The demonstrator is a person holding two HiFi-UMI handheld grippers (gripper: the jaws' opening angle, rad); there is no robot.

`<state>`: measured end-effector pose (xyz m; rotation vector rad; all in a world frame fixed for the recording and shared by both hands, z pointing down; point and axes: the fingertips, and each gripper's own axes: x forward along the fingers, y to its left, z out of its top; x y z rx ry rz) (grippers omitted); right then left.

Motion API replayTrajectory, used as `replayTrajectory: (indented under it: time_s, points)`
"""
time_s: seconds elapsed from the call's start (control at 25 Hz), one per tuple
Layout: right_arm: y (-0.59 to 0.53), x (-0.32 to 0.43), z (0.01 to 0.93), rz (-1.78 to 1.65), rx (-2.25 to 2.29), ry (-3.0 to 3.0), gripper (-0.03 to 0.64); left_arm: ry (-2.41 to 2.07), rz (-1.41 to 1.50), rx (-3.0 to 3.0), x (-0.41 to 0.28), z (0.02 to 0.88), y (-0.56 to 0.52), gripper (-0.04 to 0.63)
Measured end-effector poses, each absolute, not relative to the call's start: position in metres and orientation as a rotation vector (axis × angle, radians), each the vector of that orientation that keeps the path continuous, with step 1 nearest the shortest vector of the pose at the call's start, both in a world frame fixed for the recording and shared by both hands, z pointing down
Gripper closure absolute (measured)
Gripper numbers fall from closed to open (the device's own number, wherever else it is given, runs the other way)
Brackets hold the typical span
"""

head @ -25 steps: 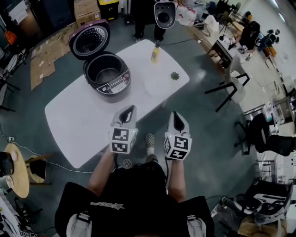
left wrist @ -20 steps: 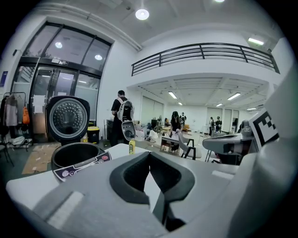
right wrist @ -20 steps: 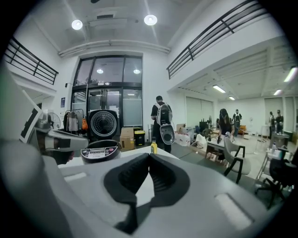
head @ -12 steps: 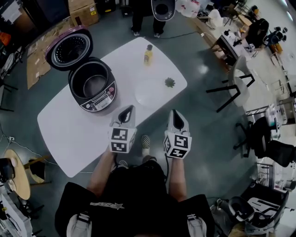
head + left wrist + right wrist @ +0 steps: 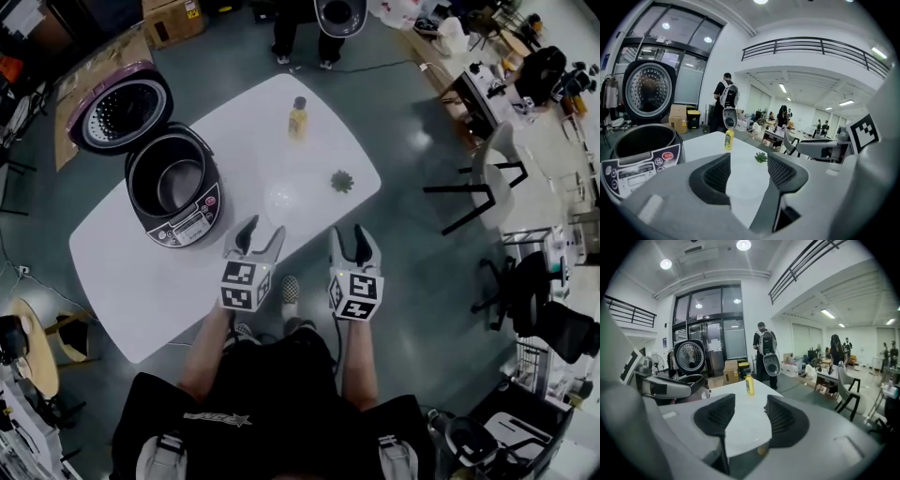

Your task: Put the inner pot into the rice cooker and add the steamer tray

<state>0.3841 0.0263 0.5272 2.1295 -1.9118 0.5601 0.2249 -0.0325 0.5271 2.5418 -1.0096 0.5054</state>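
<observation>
Head view: left gripper (image 5: 261, 231) and right gripper (image 5: 348, 233) fingers, previously closed, now opening empty before steamer tray (image 5: 281, 199); pickup judged next.

A white table (image 5: 141, 281) with round corners holds four things. The rice cooker (image 5: 173, 192) stands on its left part with the lid up. Near the rice cooker's right side a pale round tray (image 5: 281, 199) lies flat. Past the tray, farther right of the cooker, sits a little green plant (image 5: 342, 181). A yellow bottle (image 5: 297, 119) stands upright, right of the cooker and farther back, well apart from it.
</observation>
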Motion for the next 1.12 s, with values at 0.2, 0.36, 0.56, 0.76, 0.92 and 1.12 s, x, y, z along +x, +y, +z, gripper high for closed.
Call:
replayTrajectory:
  time_s: [0.2,0.36,0.56,0.76,0.92,1.12]
  points:
    - [0.008,0.394,0.565,0.662,2.051,-1.919,0.376,-1.035,0.554,2.464,0.235,0.560,-0.047,0.321]
    - [-0.006,0.399,0.594,0.723,1.993,-1.922,0.376,-1.075,0.599,2.408,0.236,0.585,-0.059,0.314]
    - [-0.020,0.399,0.633,0.808,1.926,-1.916,0.376,-1.109,0.668,2.338,0.231,0.622,-0.069,0.314]
    - [-0.029,0.403,0.670,0.866,1.865,-1.899,0.376,-1.107,0.722,2.285,0.233,0.655,-0.076,0.314]
    - [-0.034,0.407,0.695,0.903,1.827,-1.879,0.376,-1.113,0.751,2.240,0.233,0.681,-0.081,0.314]
    - [-0.042,0.414,0.716,0.921,1.807,-1.853,0.376,-1.131,0.780,2.184,0.230,0.708,-0.089,0.316]
